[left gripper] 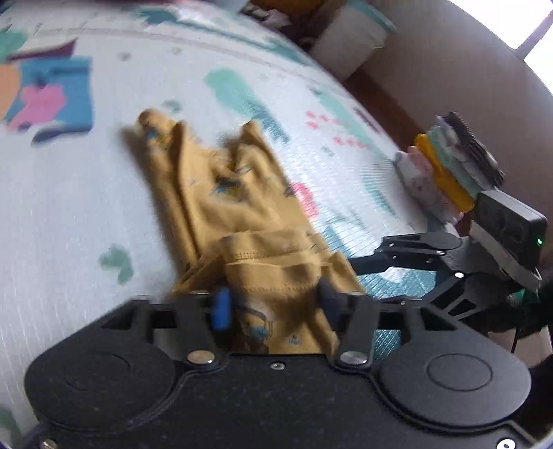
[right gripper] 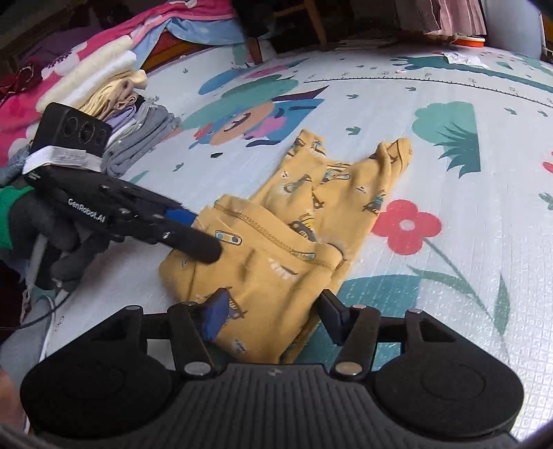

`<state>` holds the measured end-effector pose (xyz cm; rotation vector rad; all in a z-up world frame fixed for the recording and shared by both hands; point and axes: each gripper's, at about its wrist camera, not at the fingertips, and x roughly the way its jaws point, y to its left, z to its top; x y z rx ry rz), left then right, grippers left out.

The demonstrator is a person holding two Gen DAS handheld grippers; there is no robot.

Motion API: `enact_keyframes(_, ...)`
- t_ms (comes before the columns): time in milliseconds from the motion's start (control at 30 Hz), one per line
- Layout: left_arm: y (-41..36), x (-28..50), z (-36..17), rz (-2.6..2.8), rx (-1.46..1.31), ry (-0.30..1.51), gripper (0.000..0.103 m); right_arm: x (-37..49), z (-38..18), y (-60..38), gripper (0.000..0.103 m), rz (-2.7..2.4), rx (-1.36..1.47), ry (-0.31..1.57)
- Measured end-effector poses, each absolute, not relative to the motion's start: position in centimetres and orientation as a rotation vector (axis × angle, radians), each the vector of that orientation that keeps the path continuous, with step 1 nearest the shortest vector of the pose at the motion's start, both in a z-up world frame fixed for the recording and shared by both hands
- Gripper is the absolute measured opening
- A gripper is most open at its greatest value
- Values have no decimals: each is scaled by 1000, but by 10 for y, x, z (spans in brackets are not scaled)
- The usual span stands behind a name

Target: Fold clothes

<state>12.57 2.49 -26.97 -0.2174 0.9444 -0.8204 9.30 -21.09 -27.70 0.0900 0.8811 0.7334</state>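
Note:
A small mustard-yellow pair of printed child's trousers [right gripper: 276, 241] lies on the patterned play mat, waist end folded over toward me, legs pointing away. It also shows in the left wrist view [left gripper: 242, 214], blurred. My left gripper [left gripper: 274, 304] has its jaws apart with the folded cloth lying between them. In the right wrist view the left gripper [right gripper: 204, 238] rests its fingertips on the waist fold. My right gripper [right gripper: 273, 311] is open, its fingers straddling the near edge of the cloth. The right gripper [left gripper: 366, 262] appears at the cloth's right side in the left wrist view.
A stack of folded clothes [right gripper: 131, 114] sits at the mat's left edge. Another folded stack [left gripper: 446, 169] lies at the right in the left wrist view. Pink and blue bedding [right gripper: 145, 31] lies behind. The play mat [right gripper: 449, 276] spreads around.

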Motion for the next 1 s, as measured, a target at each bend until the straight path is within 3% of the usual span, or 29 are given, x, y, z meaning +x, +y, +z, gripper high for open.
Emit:
enact_keyframes(67, 18, 119, -257, -944, -160, 891, 11, 91, -276, -212, 58, 736, 89, 878)
enact_keyframes(167, 5, 91, -232, -1248, 55, 714, 7, 84, -274, -214, 59, 766, 67, 854)
enact_keyframes(300, 13, 102, -244, -1265, 52, 737, 7, 76, -275, -211, 59, 790, 24, 853)
enact_keyframes(467, 44, 111, -256, -1084, -167, 798, 7, 75, -271, -210, 59, 790, 17, 834)
enact_keyframes(533, 43, 106, -262, -998, -100, 824, 8, 77, -270, -210, 59, 798, 12, 828)
enact_keyframes(600, 47, 108, -269, -928, -113, 879, 26, 79, -269, -208, 59, 801, -13, 824)
enact_keyframes(633, 51, 109, -270, -902, -124, 887, 45, 81, -268, -207, 59, 805, -24, 818)
enact_keyframes(667, 56, 110, -270, -881, -135, 885, 49, 81, -266, -207, 59, 809, -39, 807)
enact_keyframes(833, 73, 122, -270, -861, -230, 902, 53, 93, -256, -204, 70, 858, -138, 761)
enact_keyframes(1000, 111, 140, -284, -700, -534, 978, 55, 108, -256, -198, 69, 939, -147, 785)
